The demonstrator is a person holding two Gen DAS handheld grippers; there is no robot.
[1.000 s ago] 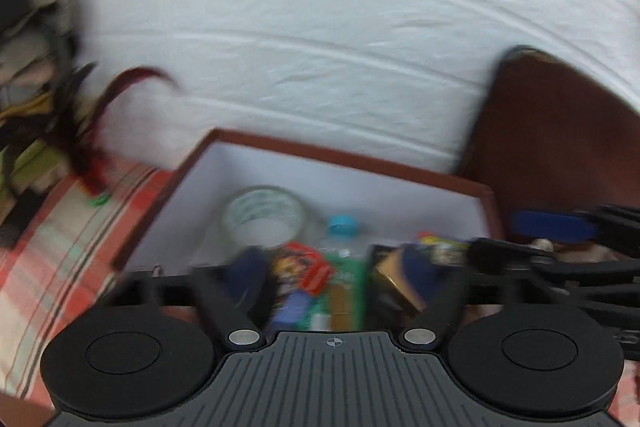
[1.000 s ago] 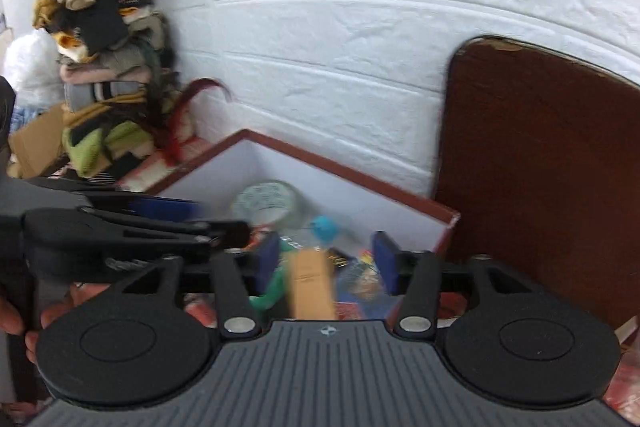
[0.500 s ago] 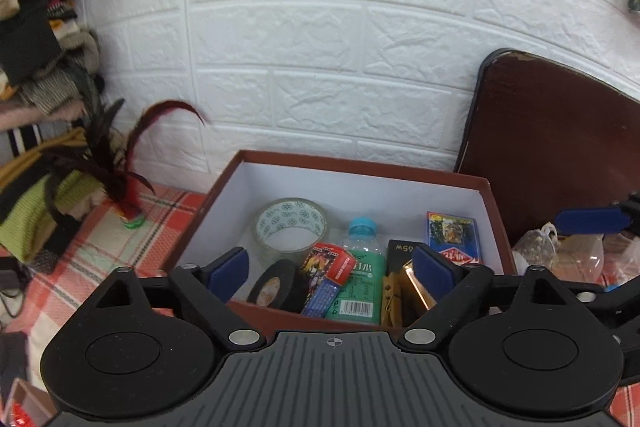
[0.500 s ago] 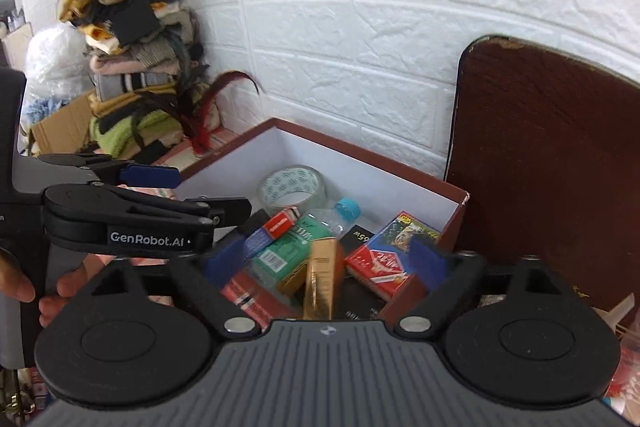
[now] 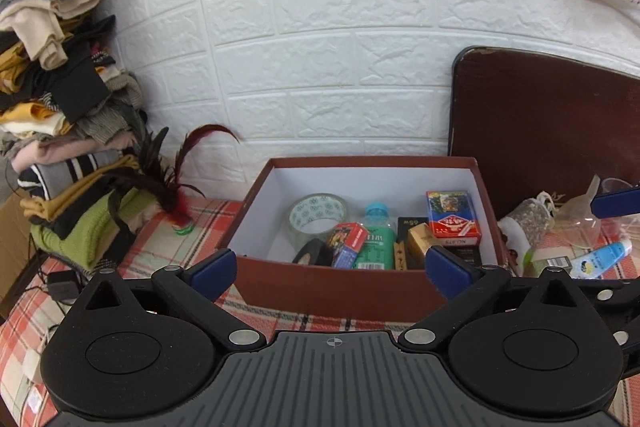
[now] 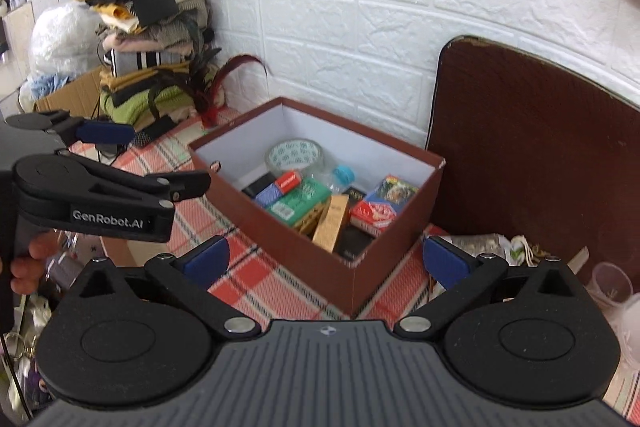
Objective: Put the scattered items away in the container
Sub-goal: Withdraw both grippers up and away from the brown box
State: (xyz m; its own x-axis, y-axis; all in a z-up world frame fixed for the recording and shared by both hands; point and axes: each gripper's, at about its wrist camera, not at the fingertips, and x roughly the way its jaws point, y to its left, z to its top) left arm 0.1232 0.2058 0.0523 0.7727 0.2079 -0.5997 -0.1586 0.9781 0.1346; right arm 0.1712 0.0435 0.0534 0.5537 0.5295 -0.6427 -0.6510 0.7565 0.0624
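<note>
Only the left wrist view shows a blue-and-white tube (image 5: 602,259) lying on the checked cloth right of the brown cardboard box (image 5: 340,287); only the right wrist view shows a hand (image 6: 24,263) gripping the left claw (image 6: 120,155). Both the left claw and the right claw (image 6: 326,259) stand apart, empty. Inside the white-lined box lie a clear tape roll (image 5: 318,215), a green bottle (image 5: 374,243) and glossy card packs (image 5: 452,219).
</note>
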